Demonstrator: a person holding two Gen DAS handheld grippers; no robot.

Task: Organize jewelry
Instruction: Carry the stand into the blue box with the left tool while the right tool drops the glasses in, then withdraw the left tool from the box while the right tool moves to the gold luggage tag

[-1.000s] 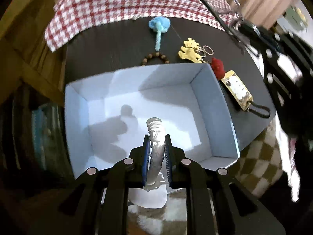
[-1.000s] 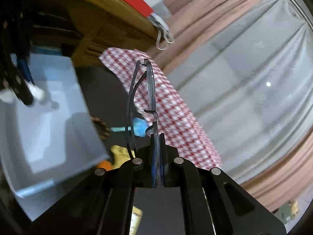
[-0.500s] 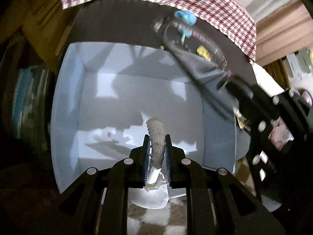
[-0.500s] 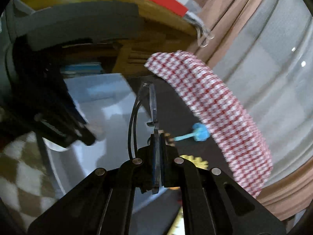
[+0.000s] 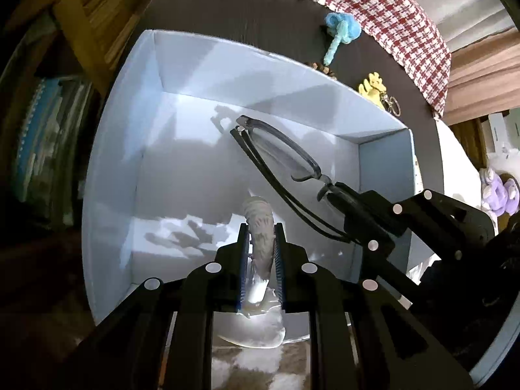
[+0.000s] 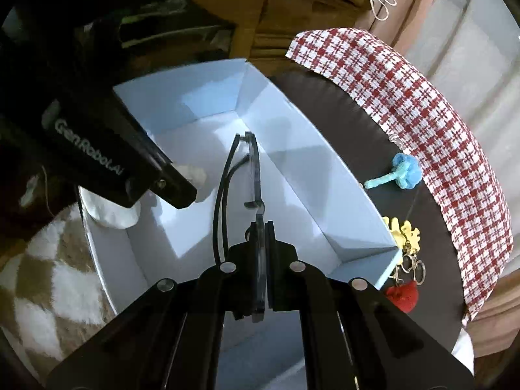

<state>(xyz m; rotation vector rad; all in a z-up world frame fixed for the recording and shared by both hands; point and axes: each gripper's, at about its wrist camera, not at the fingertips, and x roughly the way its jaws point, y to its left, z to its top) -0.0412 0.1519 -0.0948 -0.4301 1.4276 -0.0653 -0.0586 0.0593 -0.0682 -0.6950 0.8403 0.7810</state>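
dark table (image 6: 341, 123) | R tool (image 6: 260, 237) clamps glasses (image 5: 279, 149), now inside box (image 5: 195, 74) | L tool (image 5: 261, 243) grips pale, maybe ceramic, piece (image 5: 260, 224)

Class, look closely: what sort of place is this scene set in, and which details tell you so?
Probably a lived-in room at home, perhaps a bedroom or living room. Clues: long curtains behind a round table with a red checked cloth, and a purple plush toy nearby.

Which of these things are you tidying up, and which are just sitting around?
Being tidied:
- glasses, held by right gripper
- white fuzzy piece, held by left gripper
- pale blue box
- blue flower charm
- yellow keychain
- red charm

Just around:
- checked cloth
- purple plush toy
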